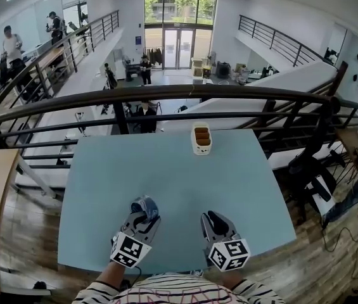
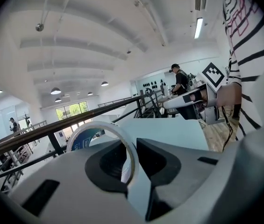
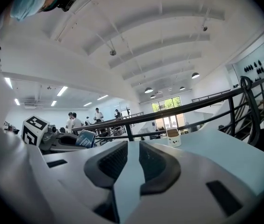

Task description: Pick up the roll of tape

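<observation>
Pale blue and bare over most of its top, the surface [image 1: 166,170] stands against a dark metal railing [image 1: 166,94], with an open hall below and beyond it. Near the far edge, about midway along, sits a small white container [image 1: 201,138]; its open top shows brown contents, seemingly in two patches, but what they are cannot be made out. From the right gripper view the same container appears as a little white tub with a brown top, standing upright and well apart from both tools. The left hand-held gripper [image 2: 132,155] is clamped on the roll of tape [image 2: 101,124]: the white ring stands on edge between the dark pads, a blue-printed side facing outward, and both jaws press on its band. In the head view the roll shows at that gripper's tip over the near part of the surface; whether it is clear of the surface cannot be told. The right hand-held gripper [image 3: 133,146] lies just beside the left, its jaws parted by only a narrow gap, and nothing is between them. A striped sleeve [image 1: 179,290] shows at the bottom edge.
</observation>
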Tool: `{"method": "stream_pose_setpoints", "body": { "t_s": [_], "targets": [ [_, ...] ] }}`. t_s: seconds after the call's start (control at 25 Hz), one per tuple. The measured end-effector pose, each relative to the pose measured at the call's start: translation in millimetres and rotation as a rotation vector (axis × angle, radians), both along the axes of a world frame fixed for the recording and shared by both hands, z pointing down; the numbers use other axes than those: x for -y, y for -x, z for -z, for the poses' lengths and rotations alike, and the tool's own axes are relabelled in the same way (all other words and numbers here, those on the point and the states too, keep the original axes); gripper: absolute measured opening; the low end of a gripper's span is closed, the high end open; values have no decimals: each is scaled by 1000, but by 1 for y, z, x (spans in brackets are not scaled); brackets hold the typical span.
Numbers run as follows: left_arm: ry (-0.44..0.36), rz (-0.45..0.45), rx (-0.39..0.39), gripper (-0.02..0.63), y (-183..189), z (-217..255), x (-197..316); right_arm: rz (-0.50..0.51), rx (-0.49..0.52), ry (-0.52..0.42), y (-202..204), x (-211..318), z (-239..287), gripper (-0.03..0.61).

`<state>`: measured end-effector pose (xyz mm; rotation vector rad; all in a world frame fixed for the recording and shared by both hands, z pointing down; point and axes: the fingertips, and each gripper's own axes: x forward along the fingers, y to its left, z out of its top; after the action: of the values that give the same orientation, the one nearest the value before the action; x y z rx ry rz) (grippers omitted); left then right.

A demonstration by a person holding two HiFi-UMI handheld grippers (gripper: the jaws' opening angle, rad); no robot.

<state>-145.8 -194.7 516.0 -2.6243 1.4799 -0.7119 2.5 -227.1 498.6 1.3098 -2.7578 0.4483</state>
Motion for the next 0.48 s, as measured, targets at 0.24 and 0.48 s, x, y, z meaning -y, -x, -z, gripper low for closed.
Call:
{"method": "stream_pose_setpoints", "body": {
  "t_s": [0.24,0.48],
  "targets": [
    [-3,46,-33,84,17,1,-17,15,-13,-2,16,-5,1,61],
    [-8,88,-70,84,32,-3,-31,12,-45,-1,26,-11,-4,35]
  ]
}}
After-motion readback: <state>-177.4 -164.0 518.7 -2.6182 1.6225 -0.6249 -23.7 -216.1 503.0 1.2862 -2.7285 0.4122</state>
